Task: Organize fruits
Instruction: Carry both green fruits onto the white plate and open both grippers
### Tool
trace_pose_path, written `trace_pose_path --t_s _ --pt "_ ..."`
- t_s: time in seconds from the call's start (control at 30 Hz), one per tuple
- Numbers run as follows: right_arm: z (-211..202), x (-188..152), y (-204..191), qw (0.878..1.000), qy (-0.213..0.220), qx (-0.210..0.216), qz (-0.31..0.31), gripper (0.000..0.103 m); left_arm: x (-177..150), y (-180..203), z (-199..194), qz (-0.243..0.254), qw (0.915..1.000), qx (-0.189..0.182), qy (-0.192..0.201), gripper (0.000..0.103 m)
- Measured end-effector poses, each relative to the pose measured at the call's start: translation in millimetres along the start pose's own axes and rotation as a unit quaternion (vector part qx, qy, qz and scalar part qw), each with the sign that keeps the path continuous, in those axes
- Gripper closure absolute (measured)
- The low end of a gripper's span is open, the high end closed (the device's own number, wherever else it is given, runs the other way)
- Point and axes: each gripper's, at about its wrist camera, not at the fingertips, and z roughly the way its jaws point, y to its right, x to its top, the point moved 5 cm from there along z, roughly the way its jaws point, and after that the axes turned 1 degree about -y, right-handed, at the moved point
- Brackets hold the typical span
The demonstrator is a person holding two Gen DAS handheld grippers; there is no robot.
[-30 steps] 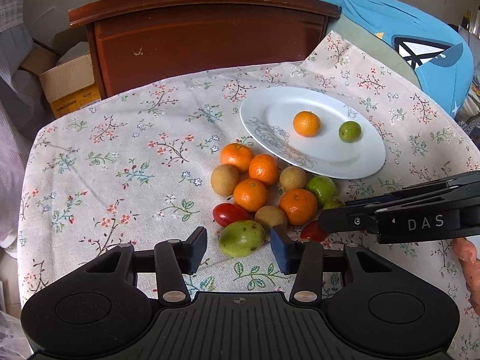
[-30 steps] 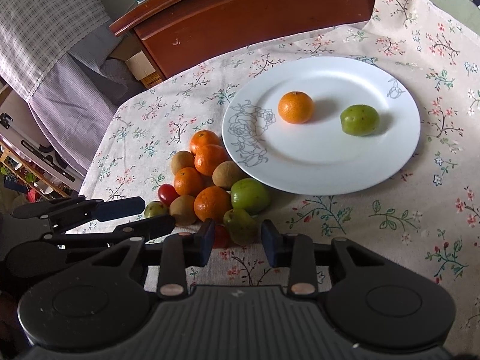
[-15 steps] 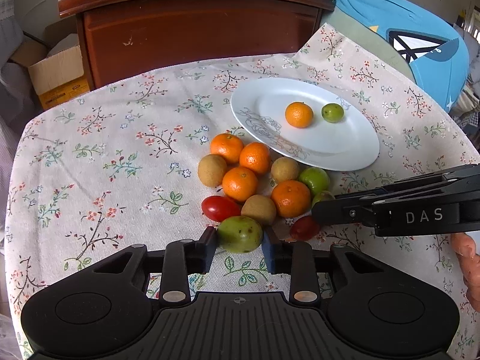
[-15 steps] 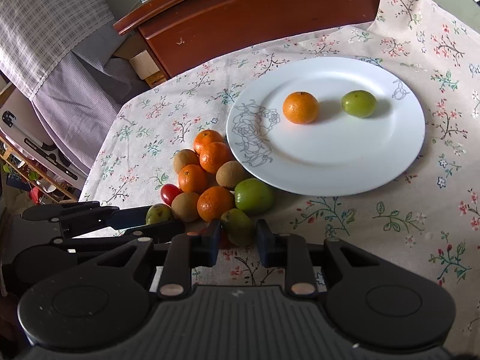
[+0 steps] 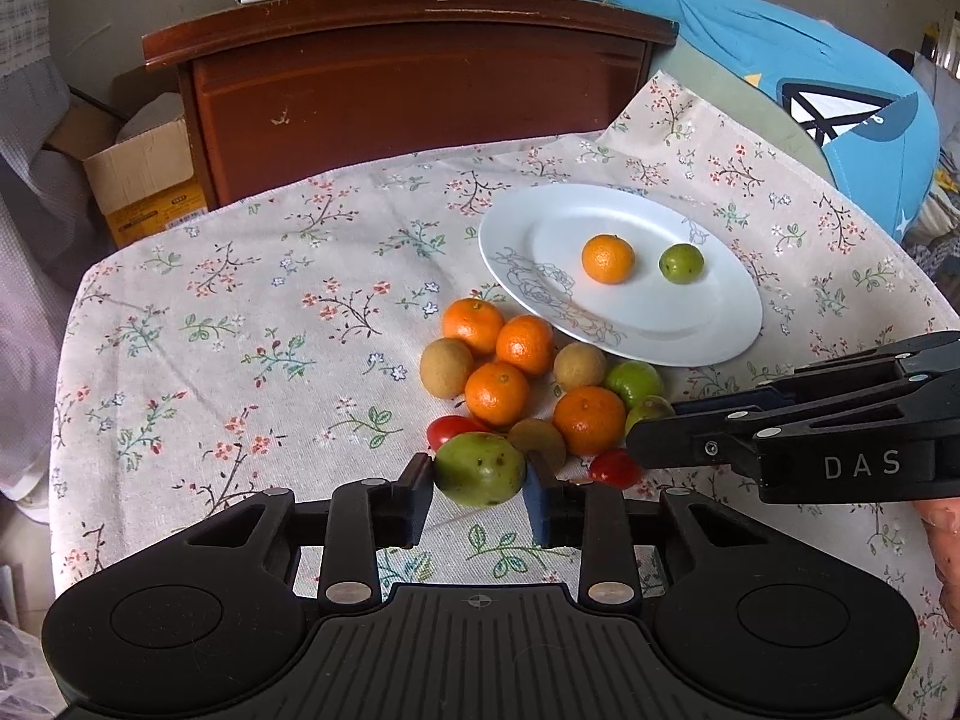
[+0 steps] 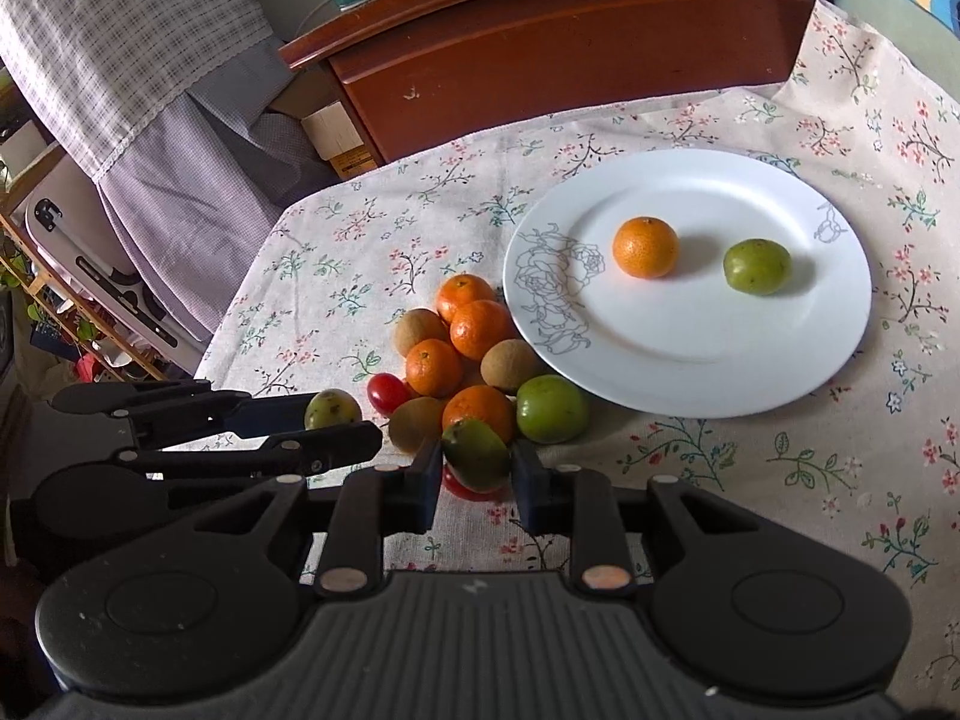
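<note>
On the white plate (image 6: 690, 360) sit one mandarin (image 6: 645, 246) and one green fruit (image 6: 756, 266). Your left gripper (image 5: 478, 489) clamps a speckled green fruit (image 5: 479, 469); your right gripper (image 6: 474, 477) pinches another green fruit (image 6: 476, 454) beside the pile (image 6: 462, 354).

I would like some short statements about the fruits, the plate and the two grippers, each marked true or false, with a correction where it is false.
1. The white plate holds two fruits. True: one orange fruit and one green fruit.
2. The left gripper has a red tomato between its fingers. False: a green fruit sits between them.
3. The right gripper closes around a green fruit. True.
4. All orange fruits lie on the plate. False: four are on the tablecloth.
5. The plate is on the wooden cabinet. False: it rests on the tablecloth.
</note>
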Motion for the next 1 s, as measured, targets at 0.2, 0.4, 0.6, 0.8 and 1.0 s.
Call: trace_pose_path --t_s 0.2,0.4,0.6,0.8,1.0 --pt "-6.1 6.1 -0.1 1.000 0.013 -0.004 0.000 0.078 9.5 -3.4 -3.9 -0.018 0.9998 0.002 0.012 0.073" --pt "-23.5 23.5 5.1 0.999 0.052 -0.016 0.002 0.078 29.2 6.2 -12.7 -0.015 0.9992 -0.008 0.038 0.073" --pt "-44.4 44.9 23.7 0.995 0.087 -0.040 0.022 0.078 56.2 18.9 -14.2 -0.016 0.9975 -0.041 0.055 0.073" --pt "-66.6 62.0 55.1 0.988 0.122 -0.070 0.066 0.078 75.1 30.1 -7.1 -0.020 0.9964 -0.061 0.055 0.073" --pt "-71.4 65.2 80.8 0.981 0.130 -0.086 0.115 0.078 92.9 42.0 8.6 -0.017 0.9959 -0.078 0.044 0.073"
